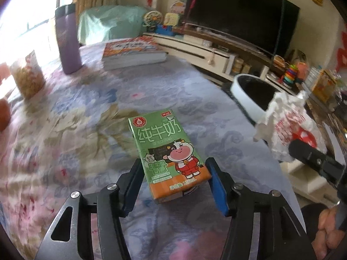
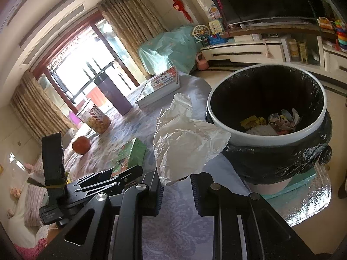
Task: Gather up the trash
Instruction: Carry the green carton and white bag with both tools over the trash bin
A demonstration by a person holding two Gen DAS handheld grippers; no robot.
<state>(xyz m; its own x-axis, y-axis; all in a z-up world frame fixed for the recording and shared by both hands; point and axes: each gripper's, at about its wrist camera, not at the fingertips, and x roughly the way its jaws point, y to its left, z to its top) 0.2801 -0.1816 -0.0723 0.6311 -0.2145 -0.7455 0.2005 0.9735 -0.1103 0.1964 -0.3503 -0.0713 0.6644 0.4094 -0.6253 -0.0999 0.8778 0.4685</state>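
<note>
A green and orange milk carton (image 1: pixel 167 149) lies on the flowered tablecloth (image 1: pixel 82 112), and its lower end sits between the pads of my left gripper (image 1: pixel 173 166), which press on both sides. The right wrist view shows the same carton (image 2: pixel 130 153) at the left. My right gripper (image 2: pixel 176 179) is shut on the bottom of a crumpled white wrapper (image 2: pixel 184 140), held up beside the bin. In the left wrist view that wrapper (image 1: pixel 286 121) shows red print. The white trash bin (image 2: pixel 219 121) has a black liner and several scraps inside.
A purple bottle (image 1: pixel 67 41), a stack of books (image 1: pixel 132 52) and a snack jar (image 1: pixel 28 78) stand at the far side of the table. A round orange fruit (image 2: pixel 81 144) lies near the jar. The bin (image 1: pixel 245 95) stands just off the table's right edge, before a TV cabinet (image 2: pixel 245 52).
</note>
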